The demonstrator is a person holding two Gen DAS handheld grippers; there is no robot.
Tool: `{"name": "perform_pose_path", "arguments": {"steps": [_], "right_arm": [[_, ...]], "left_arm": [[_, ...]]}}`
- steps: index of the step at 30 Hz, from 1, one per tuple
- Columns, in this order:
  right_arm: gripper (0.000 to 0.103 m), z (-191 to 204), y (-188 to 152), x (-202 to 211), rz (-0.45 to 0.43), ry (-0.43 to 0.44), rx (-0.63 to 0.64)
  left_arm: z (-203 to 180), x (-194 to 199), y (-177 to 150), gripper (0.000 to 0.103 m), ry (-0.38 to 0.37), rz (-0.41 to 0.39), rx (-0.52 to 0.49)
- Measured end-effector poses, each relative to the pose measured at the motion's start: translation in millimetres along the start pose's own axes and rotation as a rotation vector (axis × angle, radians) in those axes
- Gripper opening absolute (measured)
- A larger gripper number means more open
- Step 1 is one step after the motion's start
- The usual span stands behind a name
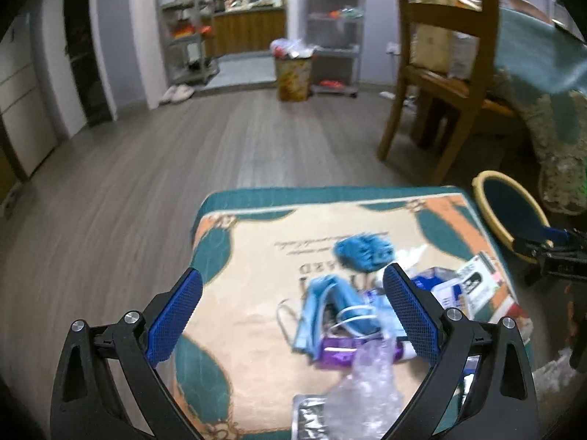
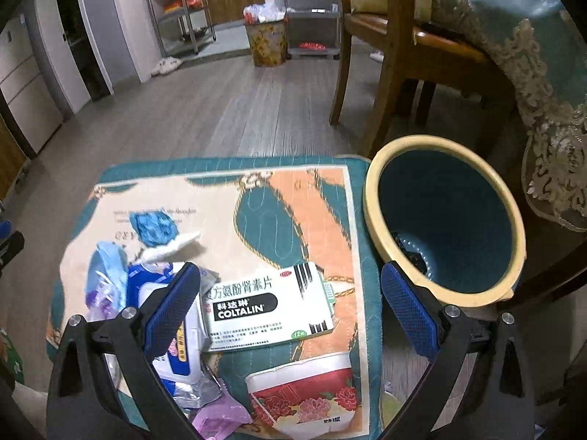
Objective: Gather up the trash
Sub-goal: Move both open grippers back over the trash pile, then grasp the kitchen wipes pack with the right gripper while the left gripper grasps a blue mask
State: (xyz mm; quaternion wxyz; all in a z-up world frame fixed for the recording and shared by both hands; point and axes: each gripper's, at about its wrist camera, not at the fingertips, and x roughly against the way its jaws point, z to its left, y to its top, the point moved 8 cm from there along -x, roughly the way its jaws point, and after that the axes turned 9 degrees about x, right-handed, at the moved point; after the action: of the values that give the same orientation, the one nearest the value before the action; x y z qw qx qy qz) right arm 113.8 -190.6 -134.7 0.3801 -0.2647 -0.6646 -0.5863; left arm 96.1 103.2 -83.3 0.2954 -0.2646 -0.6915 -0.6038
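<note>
- Left gripper (image 1: 293,311): jaws spread wide, nothing between the pads; it hangs over the near right part of the mat (image 1: 253,256).
- Right gripper (image 2: 290,304): also wide open and empty, over the mat's right half, with its right finger (image 2: 409,311) just in front of the bin (image 2: 372,205).
- Nearest the left camera, a clear crumpled wrap (image 1: 363,396) lies over a silver foil pack (image 1: 308,414), with a purple wrapper (image 1: 337,354) just behind it.
- A blue face mask (image 1: 315,308) with white ear loops lies behind the purple wrapper, between the left gripper's fingers in that view.
- Nearest the right camera, a red flowered paper cup (image 2: 304,396) lies on its side at the mat's near edge.
- Behind the cup, a white medicine box (image 2: 271,308) marked COLTALIN lies flat, between the right gripper's fingers in that view.
- Left of the box sits a blue-and-white pouch (image 2: 161,282), partly hidden by the left finger of the right gripper.
- Farther back, a crumpled blue ball (image 2: 154,227) touches a white tissue (image 2: 172,245).
- The bin, teal inside with a cream rim, stands just beside the mat's right edge, tilted toward the camera; something dark lies in its bottom.
- Beyond it stands a wooden chair (image 2: 381,47) on a grey plank floor (image 2: 227,110).
</note>
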Motion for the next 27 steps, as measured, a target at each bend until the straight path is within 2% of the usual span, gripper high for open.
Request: {"name": "perform_pose_path", "arguments": {"steps": [2,4,9,14,16,20,23,24,27], "right_arm": [[0.097,10.0,-4.1,-4.2,0.003,0.030,0.009],[0.097,31.8,-9.8,-9.3,0.017,0.098,0.042],[0.097,85.5,-22.2,-21.9,0.055,0.200,0.163],[0.097,117.1,-28.1,-31.9,0.098,0.309,0.127],[0.097,124.3,-30.8,-36.9,0.126,0.306,0.134],[0.097,127.2,-37.5,-52.1,0.172,0.246,0.143],[0.096,124.6,-43.6,-61.4,0.215,0.258,0.106],[0.087,122.9,-44.4,-61.2,0.218,0.256,0.099],[0.074,117.9,-40.3,-54.2,0.203,0.255,0.088]], "left_arm": [[7.9,-6.1,-3.5,0.098,0.023,0.019,0.014],[11.5,-8.6,-5.0,0.098,0.031,0.028,0.023],[10.1,-11.0,-7.2,0.098,0.041,0.036,0.020],[2.4,-10.7,-9.5,0.098,0.046,0.033,-0.035],[-0.2,-11.3,-11.1,0.098,0.049,0.033,-0.054],[-3.0,-11.4,-14.2,0.098,0.043,0.037,-0.076],[-1.6,-12.3,-15.8,0.098,0.046,0.039,-0.085],[-0.9,-12.9,-16.2,0.098,0.048,0.041,-0.084],[3.1,-15.2,-16.4,0.098,0.052,0.048,-0.071]]}}
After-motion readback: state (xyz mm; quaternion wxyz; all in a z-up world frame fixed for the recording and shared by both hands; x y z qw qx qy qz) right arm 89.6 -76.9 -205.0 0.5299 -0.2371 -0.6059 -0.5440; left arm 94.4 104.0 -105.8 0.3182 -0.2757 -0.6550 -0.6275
